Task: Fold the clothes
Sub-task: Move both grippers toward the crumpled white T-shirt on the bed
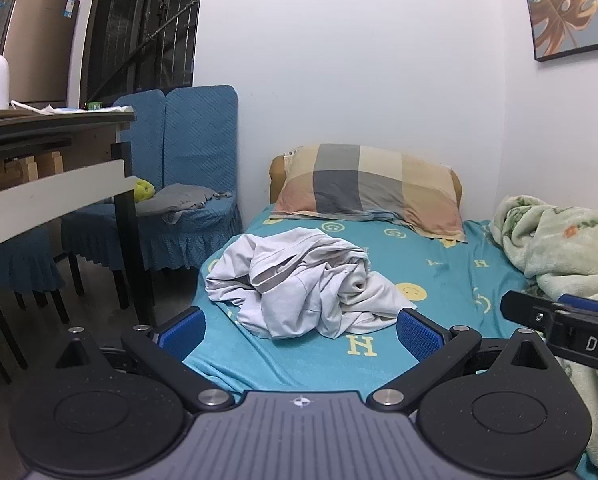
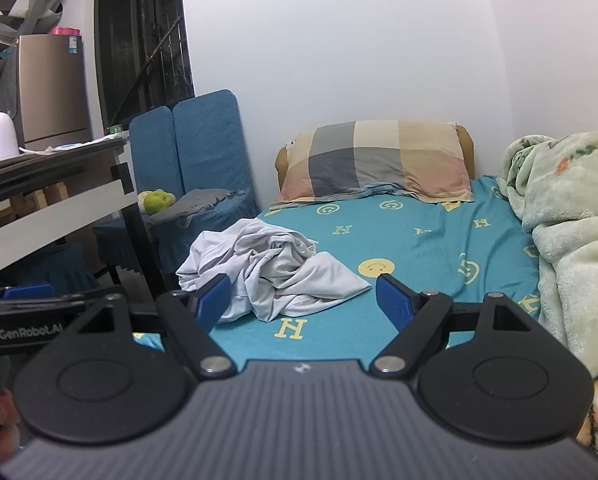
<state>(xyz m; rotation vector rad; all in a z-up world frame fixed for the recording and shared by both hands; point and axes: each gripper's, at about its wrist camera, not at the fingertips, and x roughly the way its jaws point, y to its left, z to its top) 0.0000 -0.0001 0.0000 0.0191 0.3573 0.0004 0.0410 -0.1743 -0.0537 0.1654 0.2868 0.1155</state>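
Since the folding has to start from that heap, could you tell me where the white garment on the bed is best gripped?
Probably at the flat flap that spreads out from the white garment toward the smiley print. It lies thin and single-layered on the teal sheet, unlike the bunched middle. Come in low from the near side with the right tongs, which already stand open.

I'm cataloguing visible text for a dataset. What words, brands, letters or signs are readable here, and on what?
"DAS", cut off at the frame edge: black right tool.
"GenRobot.AI": black left tool.
"H" letters and smiley faces: turquoise printed bedsheet.
Blue sticker on the bronze metal fridge: too small to read.
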